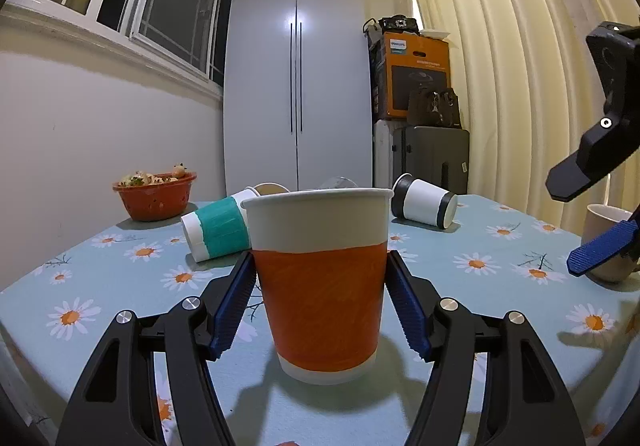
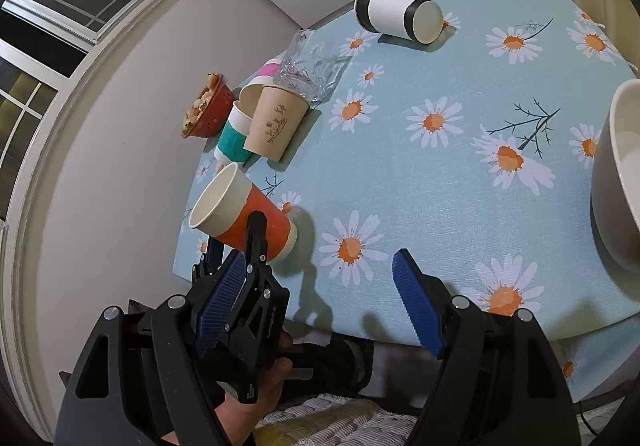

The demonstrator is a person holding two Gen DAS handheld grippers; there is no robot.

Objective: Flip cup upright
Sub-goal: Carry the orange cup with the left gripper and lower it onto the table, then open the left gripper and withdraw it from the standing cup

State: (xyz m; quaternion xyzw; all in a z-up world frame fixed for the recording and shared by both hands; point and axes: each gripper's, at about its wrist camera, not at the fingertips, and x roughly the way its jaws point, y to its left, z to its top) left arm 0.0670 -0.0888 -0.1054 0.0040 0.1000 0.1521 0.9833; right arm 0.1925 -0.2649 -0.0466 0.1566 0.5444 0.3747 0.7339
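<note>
An orange-and-white paper cup point(image 1: 318, 282) stands upright on the daisy tablecloth point(image 1: 500, 286), mouth up. My left gripper point(image 1: 320, 278) has a blue pad on each side of the cup, at its orange band; I cannot tell whether the pads press it. In the right wrist view the same cup point(image 2: 240, 212) shows with the left gripper point(image 2: 240, 242) around it. My right gripper point(image 2: 320, 294) is open and empty, above the table's near edge; it also shows in the left wrist view point(image 1: 592, 214) at the right.
A teal-banded cup point(image 1: 216, 230) and a black-banded cup point(image 1: 424, 202) lie on their sides. A tan cup point(image 2: 276, 122) and a clear glass point(image 2: 310, 66) stand behind. A red bowl point(image 1: 154, 194) sits far left, a white mug point(image 2: 616, 174) at right.
</note>
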